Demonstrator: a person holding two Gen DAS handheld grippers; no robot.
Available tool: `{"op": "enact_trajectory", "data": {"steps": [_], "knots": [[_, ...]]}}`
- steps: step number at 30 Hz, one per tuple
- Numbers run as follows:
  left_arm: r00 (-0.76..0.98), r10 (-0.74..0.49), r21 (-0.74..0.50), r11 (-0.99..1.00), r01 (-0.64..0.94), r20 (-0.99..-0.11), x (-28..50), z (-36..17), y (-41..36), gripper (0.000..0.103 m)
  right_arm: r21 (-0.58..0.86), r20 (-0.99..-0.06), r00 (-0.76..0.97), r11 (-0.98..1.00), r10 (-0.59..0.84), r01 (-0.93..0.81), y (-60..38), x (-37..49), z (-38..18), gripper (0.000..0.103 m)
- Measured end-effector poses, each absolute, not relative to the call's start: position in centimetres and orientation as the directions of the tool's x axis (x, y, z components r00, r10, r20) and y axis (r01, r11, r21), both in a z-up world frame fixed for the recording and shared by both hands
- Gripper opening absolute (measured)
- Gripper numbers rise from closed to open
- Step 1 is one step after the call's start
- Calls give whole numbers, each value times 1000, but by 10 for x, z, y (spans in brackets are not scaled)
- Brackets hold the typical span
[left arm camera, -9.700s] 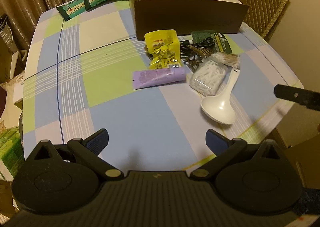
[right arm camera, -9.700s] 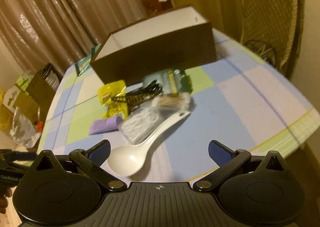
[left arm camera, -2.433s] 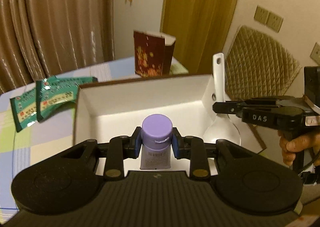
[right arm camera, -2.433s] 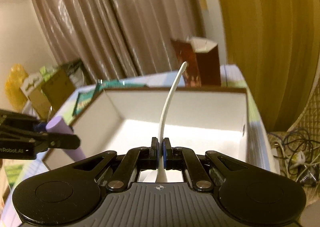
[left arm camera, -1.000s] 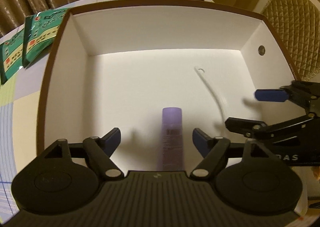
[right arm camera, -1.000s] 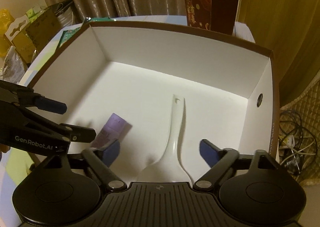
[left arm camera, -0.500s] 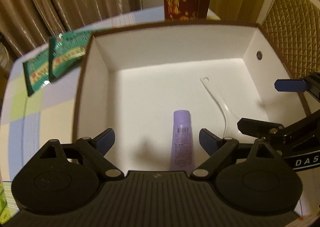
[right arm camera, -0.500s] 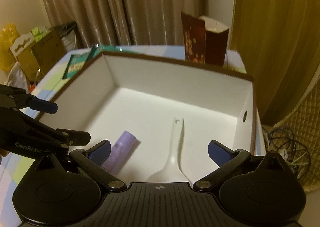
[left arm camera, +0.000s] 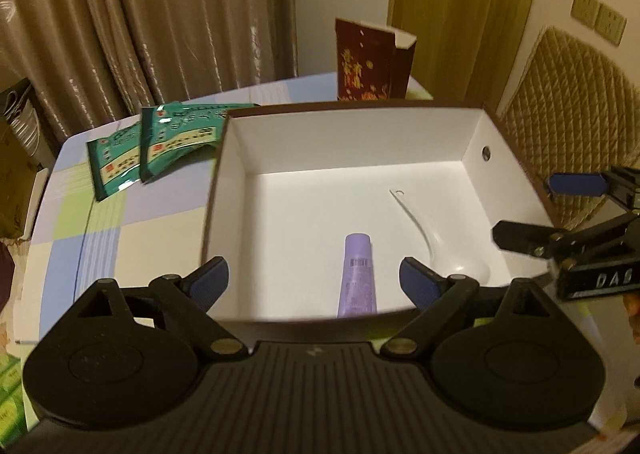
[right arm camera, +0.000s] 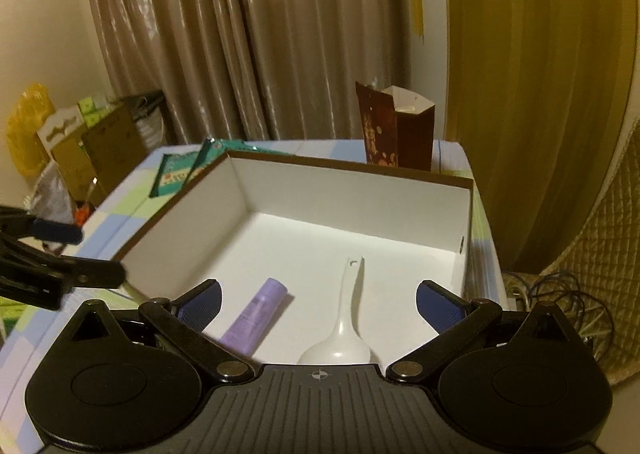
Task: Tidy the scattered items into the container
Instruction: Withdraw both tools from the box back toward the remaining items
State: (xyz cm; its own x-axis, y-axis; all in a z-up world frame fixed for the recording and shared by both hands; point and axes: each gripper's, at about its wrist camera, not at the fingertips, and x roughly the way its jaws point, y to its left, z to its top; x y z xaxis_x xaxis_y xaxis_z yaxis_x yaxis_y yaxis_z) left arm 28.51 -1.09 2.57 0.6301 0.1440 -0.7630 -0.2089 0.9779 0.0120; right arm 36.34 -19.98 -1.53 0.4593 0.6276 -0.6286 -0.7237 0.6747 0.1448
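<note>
In my left wrist view the left gripper (left arm camera: 314, 280) hangs in the lower middle of the frame with its two blue pads spread wide and nothing between them. Behind it stands the brown box (left arm camera: 476, 137) with white inner walls. On its floor lies the purple tube (left arm camera: 357, 278), cap end away from me; its near end is cut off by the front wall of the box. Just to the right of it lies the white spoon (left arm camera: 460, 264). The spoon is white on white, so its thin handle is hard to make out.

At the right edge of this frame I see the right gripper (left arm camera: 536, 209) from the side, released and empty, and a small part of a hand (left arm camera: 632, 306) under it, mostly out of frame.

In my right wrist view the right gripper (right arm camera: 318, 302) is wide open too, above the near part of the box. The bowl of the spoon and the lower end of the tube are hidden behind the gripper body. The left gripper enters at the left edge, blurred.

Two green packets (left arm camera: 156, 141) lie on the checked tablecloth (left arm camera: 120, 238) at the upper left of the box, partly hidden by its wall in the right view. A dark red carton (left arm camera: 372, 59) stands behind the box.
</note>
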Motion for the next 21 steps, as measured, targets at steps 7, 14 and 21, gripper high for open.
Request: {"op": "enact_trajectory", "data": {"steps": [7, 14, 21], "knots": [[660, 200, 5, 959, -284, -725, 216, 34, -6, 92, 197, -607, 441, 663, 661, -723, -230, 335, -19, 101], [636, 268, 65, 944, -324, -723, 151, 16, -16, 92, 249, -642, 384, 655, 663, -713, -250, 307, -40, 101], [586, 264, 44, 931, -362, -766, 113, -16, -20, 92, 257, -714, 329, 669, 618, -697, -256, 288, -67, 101]]}}
